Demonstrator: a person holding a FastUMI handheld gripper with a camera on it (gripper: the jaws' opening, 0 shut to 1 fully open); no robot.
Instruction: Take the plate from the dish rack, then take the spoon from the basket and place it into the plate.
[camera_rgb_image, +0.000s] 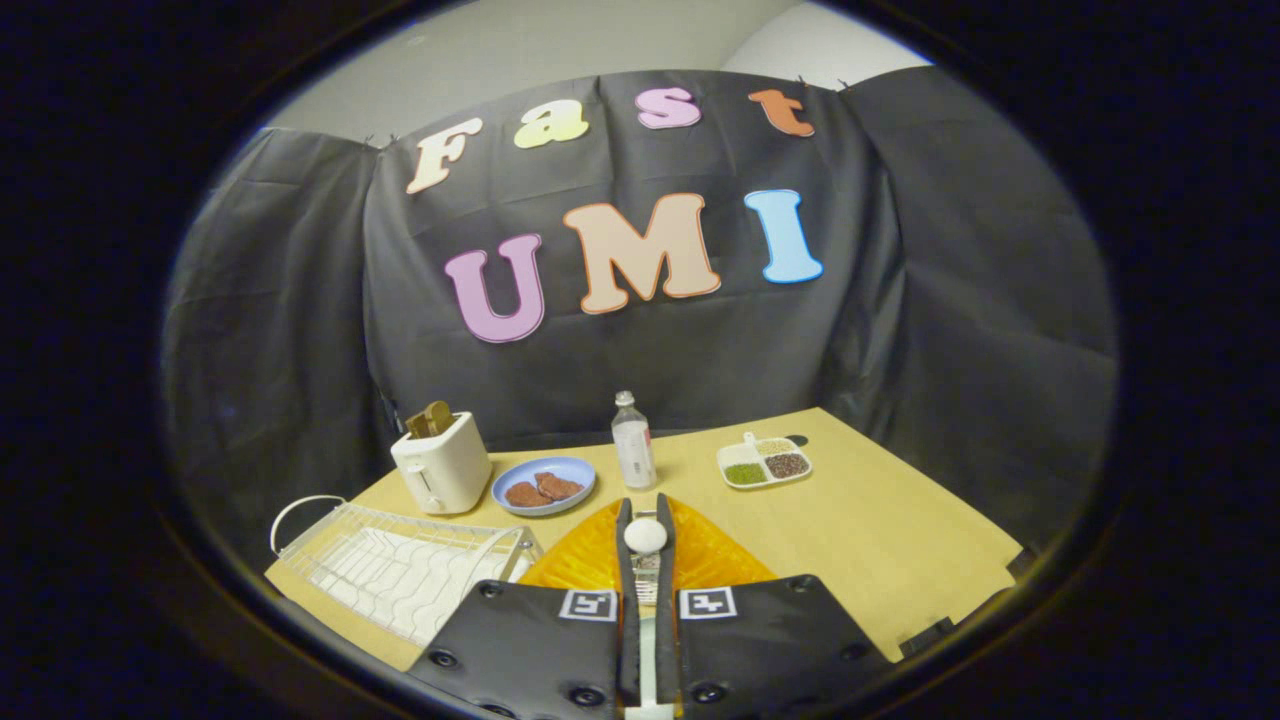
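The hand-held gripper (646, 545) has its fingers nearly pressed together, pinching the white spoon (645, 535) btw them; the spoon's round bowl sticks up at the tips. Directly under and just beyond the fingers lies an orange ribbed plate (710, 560) on the wooden surface (880, 540). To the left of the fingers stands the white wire dish rack (400, 570); it holds no plate. Farther away, a blue dish (544, 484) w/ brown pieces sits near a white toaster (441, 463) w/ toast in its slot. A clear bottle (633, 441) stands upright beyond the fingertips, and a white divided tray (764, 461) w/ grains lies to its right.
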